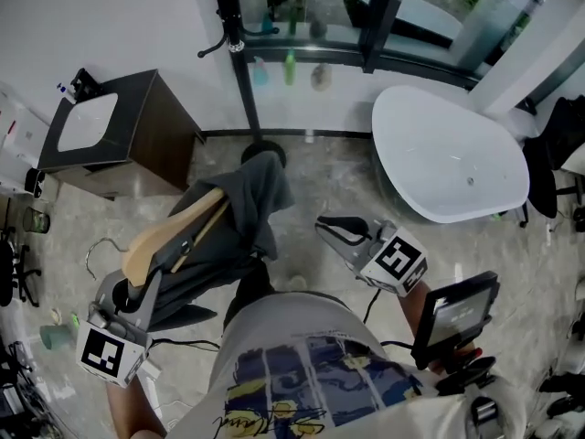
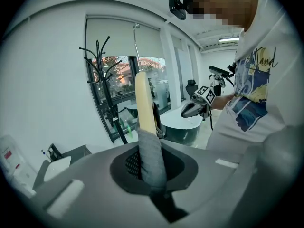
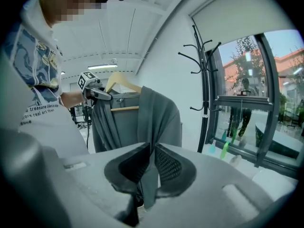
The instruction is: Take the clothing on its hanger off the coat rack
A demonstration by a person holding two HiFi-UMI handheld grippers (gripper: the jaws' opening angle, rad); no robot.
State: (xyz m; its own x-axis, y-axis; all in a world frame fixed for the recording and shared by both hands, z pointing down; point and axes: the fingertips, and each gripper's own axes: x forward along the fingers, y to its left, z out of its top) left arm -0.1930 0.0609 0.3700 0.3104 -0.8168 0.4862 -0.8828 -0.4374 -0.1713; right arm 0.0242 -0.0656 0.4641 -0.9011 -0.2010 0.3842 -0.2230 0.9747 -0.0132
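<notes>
Your left gripper (image 2: 149, 164) view showed what the head view hid: its fingers clamped together on the cloth-wrapped end of the wooden hanger (image 2: 145, 103), which stood upright between them. Your right gripper (image 3: 151, 161) view showed its fingers pinched shut on a hanging fold of the grey clothing (image 3: 142, 113). From above, the clothing was clear of the coat rack (image 1: 245, 71), draped slack over the tilted hanger between your two grippers, with the wire hook (image 1: 91, 252) pointing left. The rack's base stood just beyond the garment on the pale floor (image 1: 347, 181). A dark cabinet (image 1: 160, 122) stood to the left and a white oval surface (image 1: 448, 154) to the right, with bare floor between them.
</notes>
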